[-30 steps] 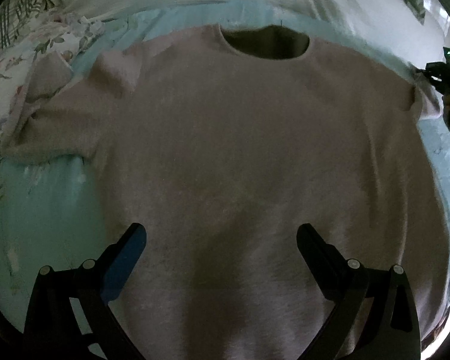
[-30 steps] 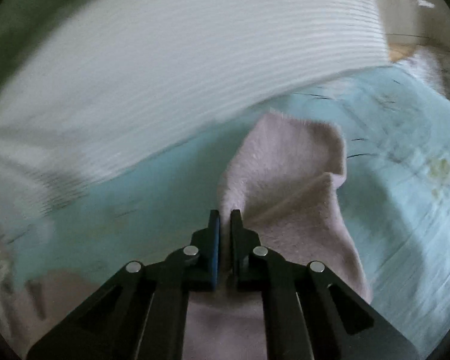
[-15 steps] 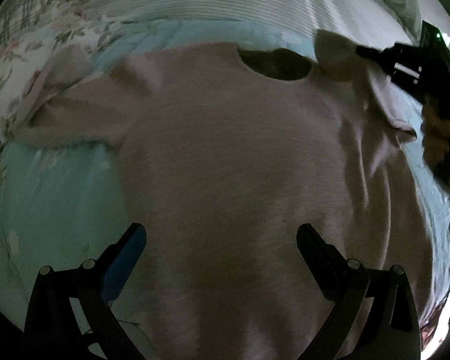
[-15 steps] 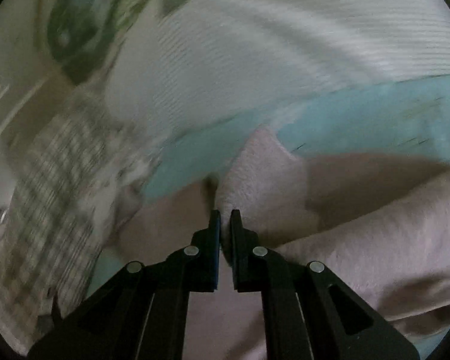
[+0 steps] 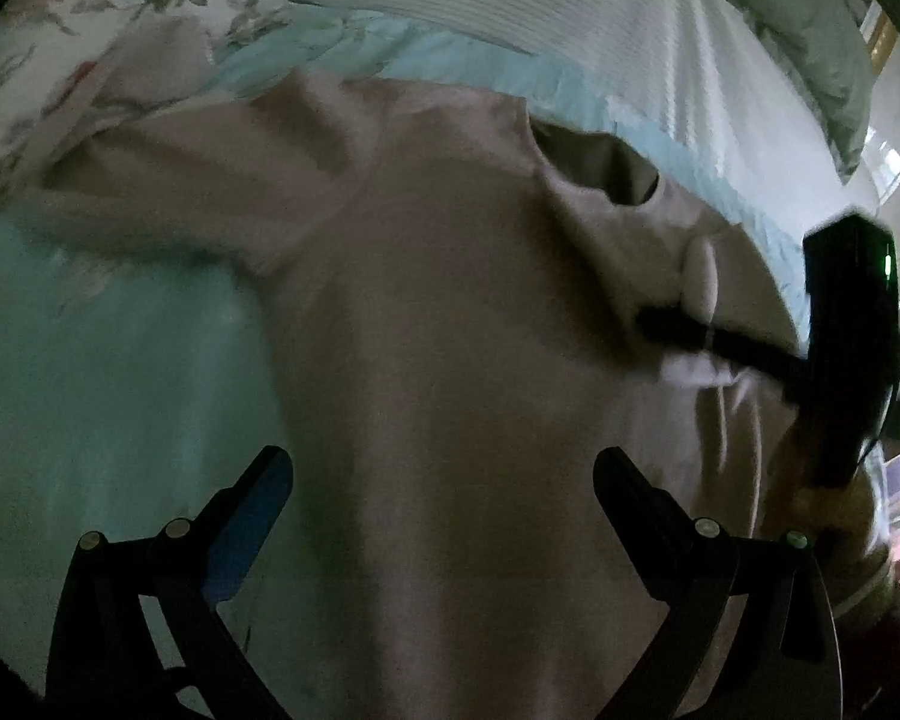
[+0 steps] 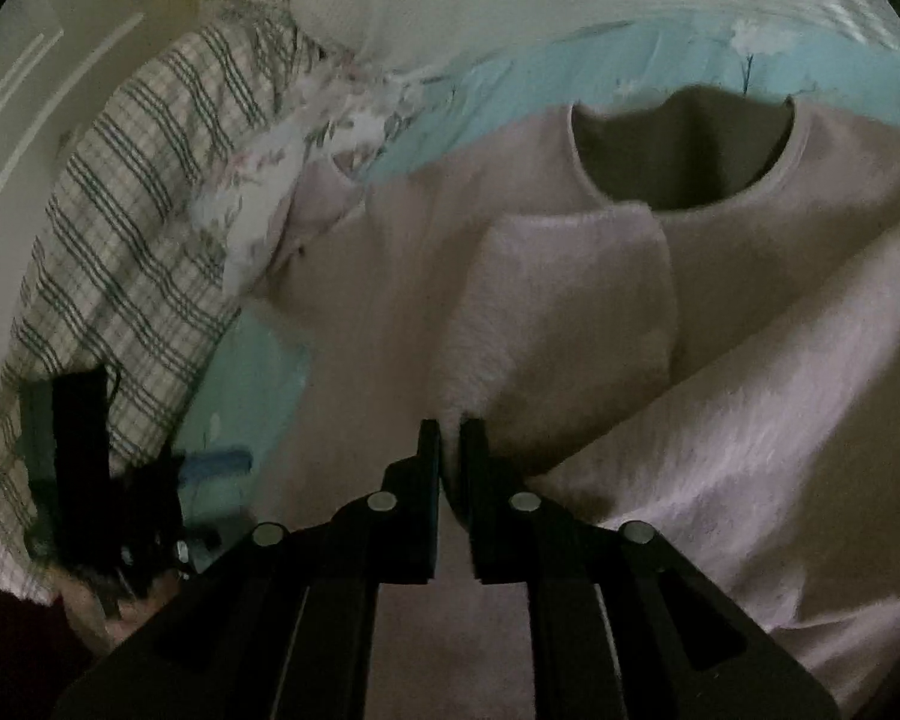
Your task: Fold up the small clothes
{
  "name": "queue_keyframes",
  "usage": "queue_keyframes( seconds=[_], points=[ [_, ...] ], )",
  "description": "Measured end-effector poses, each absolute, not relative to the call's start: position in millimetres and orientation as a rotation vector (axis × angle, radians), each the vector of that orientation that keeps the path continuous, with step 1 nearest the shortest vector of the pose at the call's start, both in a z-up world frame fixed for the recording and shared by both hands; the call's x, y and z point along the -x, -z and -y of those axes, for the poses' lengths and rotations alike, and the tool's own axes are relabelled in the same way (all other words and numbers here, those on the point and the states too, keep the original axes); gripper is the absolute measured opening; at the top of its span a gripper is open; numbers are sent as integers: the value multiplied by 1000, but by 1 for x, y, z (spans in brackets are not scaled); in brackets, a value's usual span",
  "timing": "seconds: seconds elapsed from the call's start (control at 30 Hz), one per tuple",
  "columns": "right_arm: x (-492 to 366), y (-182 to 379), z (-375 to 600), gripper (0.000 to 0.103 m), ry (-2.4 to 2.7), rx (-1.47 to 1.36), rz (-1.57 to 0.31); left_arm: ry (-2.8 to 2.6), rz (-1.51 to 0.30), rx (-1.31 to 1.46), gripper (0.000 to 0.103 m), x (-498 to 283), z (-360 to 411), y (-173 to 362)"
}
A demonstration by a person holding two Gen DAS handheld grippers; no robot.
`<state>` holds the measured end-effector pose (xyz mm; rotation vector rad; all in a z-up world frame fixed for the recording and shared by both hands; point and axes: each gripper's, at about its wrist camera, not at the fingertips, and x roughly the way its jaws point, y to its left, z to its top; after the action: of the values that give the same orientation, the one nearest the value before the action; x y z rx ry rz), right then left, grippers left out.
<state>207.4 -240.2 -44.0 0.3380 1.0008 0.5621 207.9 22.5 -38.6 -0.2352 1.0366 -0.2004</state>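
The turquoise bedsheet (image 5: 108,360) lay beneath everything, showing past your left gripper's left finger and beyond the sweater's collar. On it the pink sweater (image 5: 450,360) was spread chest-up, filling the space ahead of and between both pairs of fingers, its neckline (image 6: 684,150) well beyond your right fingertips. A white ribbed cover (image 6: 570,6) ran along the far side of the sheet, and a plaid blanket (image 6: 120,210) with a floral pillow (image 6: 258,204) sat off to the left of your right gripper.

The sweater's right sleeve (image 6: 570,312) was folded in over the chest, its cuff end lying just ahead of your right fingertips and stopping short of the neckline. The other sleeve (image 5: 168,180) stretched out toward the floral fabric, far ahead and to the left of your left fingers.

Your right gripper (image 6: 451,438) had its fingers pinching that folded sleeve's edge; the jaws had just been opening slightly, with fabric between them. Your left gripper (image 5: 444,480) hung above the sweater's lower body with its fingers spread wide, nothing between them.
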Motion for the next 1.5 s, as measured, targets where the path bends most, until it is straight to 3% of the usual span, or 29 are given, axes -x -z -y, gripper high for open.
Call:
queue_keyframes(
  seconds=[0.07, 0.17, 0.37, 0.43, 0.5, 0.53, 0.57, 0.6, 0.87, 1.0, 1.1, 1.2, 1.27, 1.3, 1.33, 1.5],
  points=[
    [-204, 46, 244, 24, -565, -354, -1010, 228, -1034, 233, 101, -230, -22, 38],
    [-195, 39, 252, 32, -571, -363, -985, 287, -1047, 234, 101, -275, -14, 41],
    [-177, 26, 271, 34, -511, -376, -952, 437, -1102, 217, 100, -375, 31, 52],
    [-171, 23, 279, 35, -474, -383, -942, 472, -1113, 183, 94, -393, 48, 56],
    [-167, 20, 287, 35, -451, -407, -931, 498, -1118, 142, 58, -400, 64, 60],
    [-165, 18, 290, 35, -444, -416, -923, 496, -1109, 113, 45, -400, 69, 61],
    [-162, 15, 293, 35, -436, -424, -912, 488, -1094, 77, 17, -396, 73, 61],
    [-159, 13, 296, 35, -430, -434, -900, 490, -1083, 62, 4, -391, 74, 60],
    [-130, -7, 325, 35, -371, -497, -800, 367, -934, 204, 6, -316, -19, 35],
    [-128, 0, 336, 35, -323, -525, -811, 385, -1009, 188, 13, -309, -38, 52],
    [-127, 3, 343, 35, -288, -551, -814, 428, -1068, 175, 34, -323, -32, 64],
    [-122, 2, 349, 35, -260, -563, -809, 458, -1097, 143, 47, -334, -20, 70],
    [-118, 2, 356, 36, -238, -568, -806, 474, -1090, 113, 45, -342, -7, 68],
    [-117, 1, 360, 36, -229, -572, -800, 479, -1082, 94, 20, -344, -3, 67],
    [-115, 0, 364, 36, -218, -575, -793, 476, -1067, 78, 3, -344, 1, 63],
    [-111, -9, 404, 36, -78, -589, -737, 297, -874, 203, 3, -322, -39, 33]
  ],
)
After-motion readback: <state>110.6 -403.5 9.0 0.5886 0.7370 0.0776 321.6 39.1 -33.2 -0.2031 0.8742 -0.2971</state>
